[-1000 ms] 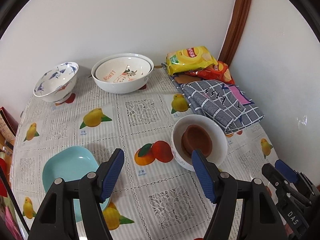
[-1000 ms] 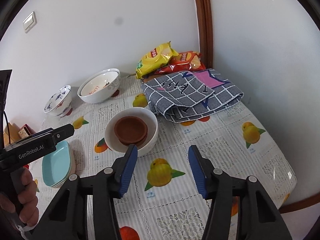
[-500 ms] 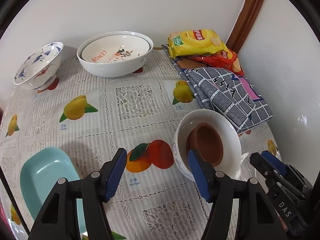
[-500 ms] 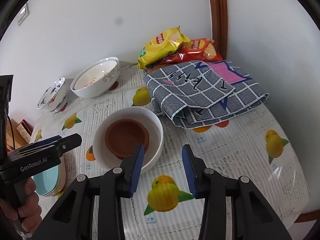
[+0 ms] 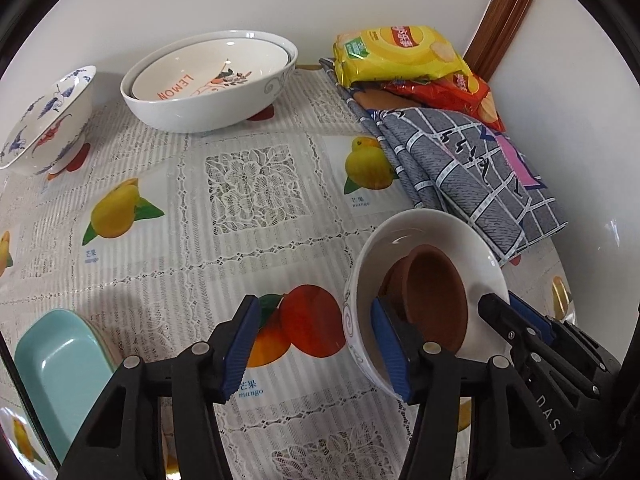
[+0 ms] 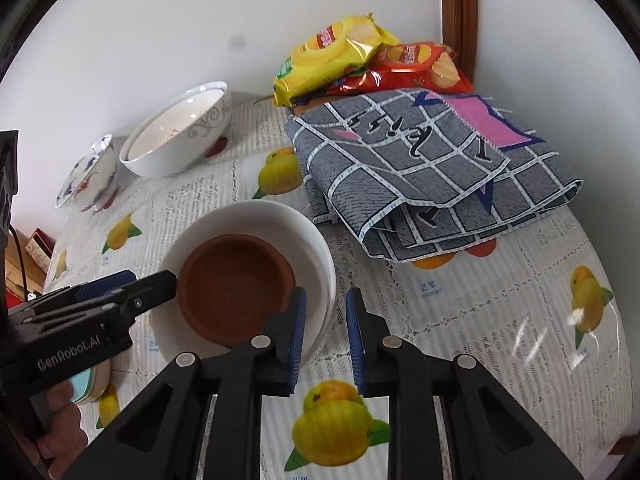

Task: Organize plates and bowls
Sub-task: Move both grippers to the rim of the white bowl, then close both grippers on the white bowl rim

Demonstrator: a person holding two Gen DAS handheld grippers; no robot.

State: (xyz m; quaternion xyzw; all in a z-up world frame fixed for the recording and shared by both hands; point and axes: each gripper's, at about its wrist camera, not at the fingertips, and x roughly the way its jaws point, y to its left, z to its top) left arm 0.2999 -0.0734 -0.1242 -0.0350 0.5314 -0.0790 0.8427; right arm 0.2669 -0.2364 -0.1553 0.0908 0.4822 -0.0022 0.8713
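Two blue-padded fingers of the left gripper [image 5: 316, 344] stand spread wide in the left wrist view, the right one dipping inside the white bowl [image 5: 436, 236] against the brown dish [image 5: 436, 300] nested in it, the other over the fruit-print tablecloth [image 5: 256, 184]. Far back sits a large bowl [image 5: 208, 116] with a lettered plate [image 5: 212, 72] inside, a blue-patterned bowl [image 5: 44, 116] to its left, a teal dish [image 5: 60, 376] at the near left. A folded checked cloth [image 5: 468, 176] and a yellow snack bag [image 5: 396, 52] lie right.

From the right wrist view, the right gripper [image 6: 325, 338] is narrowly parted, its fingers straddling the near rim of the white bowl [image 6: 280, 216]; whether the pads actually press the rim I cannot tell. The brown dish [image 6: 232, 284] rests inside. The left gripper [image 6: 120, 296] reaches in over the bowl's far-left edge.
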